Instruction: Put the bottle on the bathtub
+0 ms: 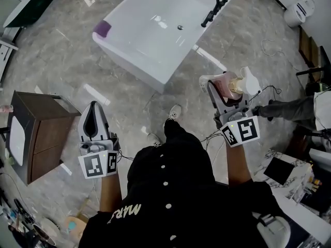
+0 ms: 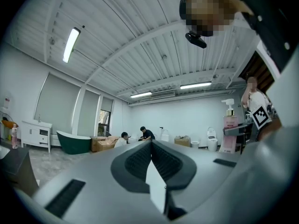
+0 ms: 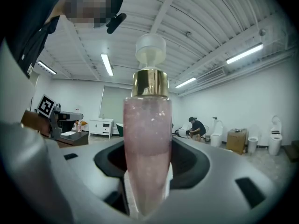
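The right claw [image 1: 226, 89] is clamped on a translucent pink pump bottle [image 3: 147, 143] with a gold collar and a white pump head, gripping its lower body and holding it upright. In the head view the bottle sits at about four o'clock from the white rectangular bathtub [image 1: 135, 62] with its black faucet [image 1: 211, 6], well clear of the rim, over the grey marble floor [image 1: 67, 50]. The left claw [image 1: 93, 110], at seven o'clock from the tub, has its jaws together on nothing.
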Motion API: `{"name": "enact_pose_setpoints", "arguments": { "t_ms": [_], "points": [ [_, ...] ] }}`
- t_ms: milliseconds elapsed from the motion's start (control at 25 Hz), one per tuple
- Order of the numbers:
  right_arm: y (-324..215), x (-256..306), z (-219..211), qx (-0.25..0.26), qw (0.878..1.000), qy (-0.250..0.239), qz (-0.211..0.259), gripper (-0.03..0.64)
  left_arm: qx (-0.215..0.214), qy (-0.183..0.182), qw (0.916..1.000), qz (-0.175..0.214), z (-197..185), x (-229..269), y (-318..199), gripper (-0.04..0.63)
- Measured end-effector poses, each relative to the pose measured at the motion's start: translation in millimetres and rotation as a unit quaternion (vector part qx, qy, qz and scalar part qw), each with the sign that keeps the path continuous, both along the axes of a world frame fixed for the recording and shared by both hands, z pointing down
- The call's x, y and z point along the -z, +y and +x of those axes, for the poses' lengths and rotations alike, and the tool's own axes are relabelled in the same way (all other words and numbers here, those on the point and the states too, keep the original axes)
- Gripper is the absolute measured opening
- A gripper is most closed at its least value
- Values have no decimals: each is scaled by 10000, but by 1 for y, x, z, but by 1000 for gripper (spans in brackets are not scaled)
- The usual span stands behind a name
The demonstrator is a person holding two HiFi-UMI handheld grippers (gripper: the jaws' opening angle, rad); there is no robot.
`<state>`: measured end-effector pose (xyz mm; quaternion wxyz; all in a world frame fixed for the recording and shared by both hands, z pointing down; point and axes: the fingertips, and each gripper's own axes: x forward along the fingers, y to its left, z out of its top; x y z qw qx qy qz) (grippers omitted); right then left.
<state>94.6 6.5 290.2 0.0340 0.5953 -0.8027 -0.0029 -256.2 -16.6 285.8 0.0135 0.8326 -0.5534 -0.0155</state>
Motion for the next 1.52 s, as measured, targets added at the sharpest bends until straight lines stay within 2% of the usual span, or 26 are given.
{"name": "enact_pose_setpoints", "arguments": {
  "t_ms": [160,320,480,720,920,1080,1240,1400,1520],
  "points": [
    [-40,0,19,145,9999,0,20,227,100,-128,9997,154,23,11,-33,9],
    [-75,-6,32,285,9996,-13,-16,225,124,-200,9997,101,44,10,-67,9],
    [-98,-24,41,452,9989,-17,-108,225,240,-436,9986,192,61,9,-88,9],
    [-125,-60,38,868,9956,59,-336,225,248,-553,9982,-39,82,-2,-106,9],
    [-142,-97,11,1254,9906,-4,-554,225,226,-632,9973,-310,76,-26,-113,9],
    [-153,-124,-15,1468,9870,-83,-653,225,7,-664,9963,-543,76,-51,-128,9],
    [-162,-157,-40,1685,9831,-35,-715,225,-433,-666,9946,-663,92,-72,-154,9],
    [-165,-205,-63,1859,9767,-22,-1072,225,-768,-695,9907,-883,104,-96,-176,9],
    [-169,-243,-71,2064,9699,185,-1280,225,-898,-655,9891,-963,115,-119,-185,9]
  ]
}}
